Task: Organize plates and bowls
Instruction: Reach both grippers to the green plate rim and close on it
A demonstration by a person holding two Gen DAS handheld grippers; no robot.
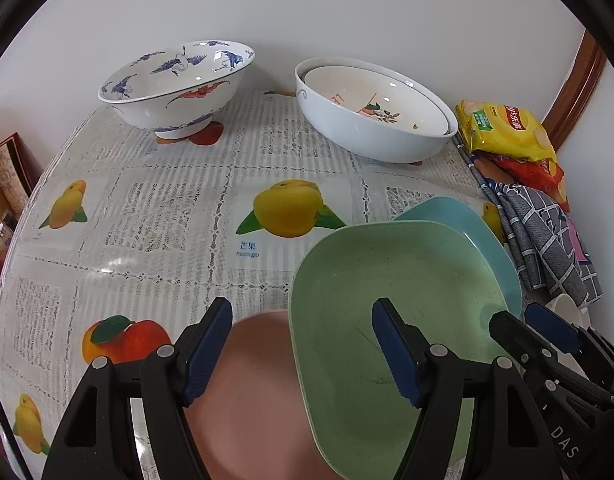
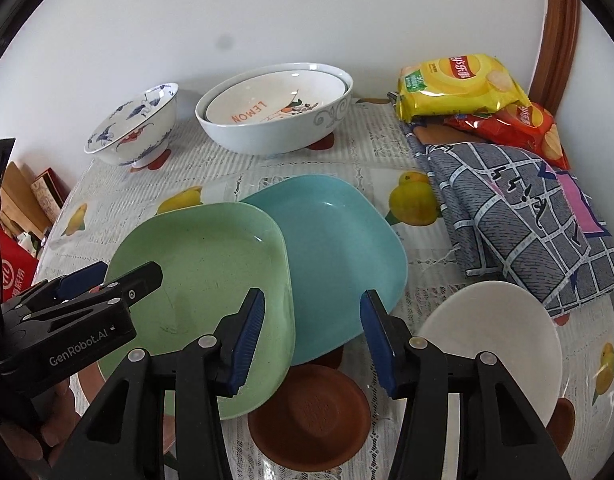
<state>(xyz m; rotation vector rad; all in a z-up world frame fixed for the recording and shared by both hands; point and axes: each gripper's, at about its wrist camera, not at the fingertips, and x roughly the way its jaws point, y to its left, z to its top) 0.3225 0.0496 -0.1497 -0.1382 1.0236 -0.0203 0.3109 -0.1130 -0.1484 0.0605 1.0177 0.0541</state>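
Both grippers hover with jaws spread and empty, the left gripper (image 1: 303,356) over the green plate (image 2: 199,276) lapping the blue plate (image 2: 339,264) on the near tabletop (image 1: 167,208); it looks light, stiff, slick, so pinch its raised near rim.

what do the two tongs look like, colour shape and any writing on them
Both tongs, left and right, are black plastic frames with triangular cut-outs, silver rivets and ribbed dark-blue pads. The left one's side reads "GenRobot.AI"; "DAS" shows on the right one.
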